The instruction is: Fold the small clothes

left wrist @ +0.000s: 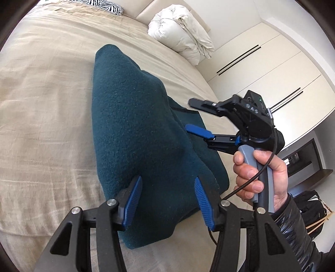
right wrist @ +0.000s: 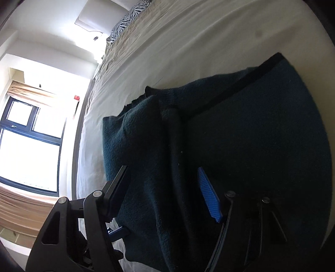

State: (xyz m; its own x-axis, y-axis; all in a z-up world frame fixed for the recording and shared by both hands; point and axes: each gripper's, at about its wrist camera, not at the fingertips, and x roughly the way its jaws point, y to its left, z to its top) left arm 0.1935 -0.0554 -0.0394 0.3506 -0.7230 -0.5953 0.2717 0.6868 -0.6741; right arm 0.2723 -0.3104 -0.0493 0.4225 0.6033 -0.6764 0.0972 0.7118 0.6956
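Observation:
A dark teal fleece garment [left wrist: 134,125] lies partly folded on the beige bed [left wrist: 46,108]. My left gripper [left wrist: 167,200] is open, its blue pads either side of the garment's near edge. My right gripper [left wrist: 194,116] shows in the left wrist view at the garment's right side. It is open, one blue finger [left wrist: 199,130] low against the cloth and the black finger above. In the right wrist view the garment [right wrist: 240,136] fills the frame, and the right gripper [right wrist: 163,184] straddles a raised fold of it. A black trim band [right wrist: 242,83] runs along its far edge.
A crumpled white duvet [left wrist: 180,31] lies at the head of the bed beside a zebra-print pillow [left wrist: 104,4]. Cream wardrobe doors [left wrist: 268,69] stand to the right. A bright window [right wrist: 29,134] is beyond the bed's left side.

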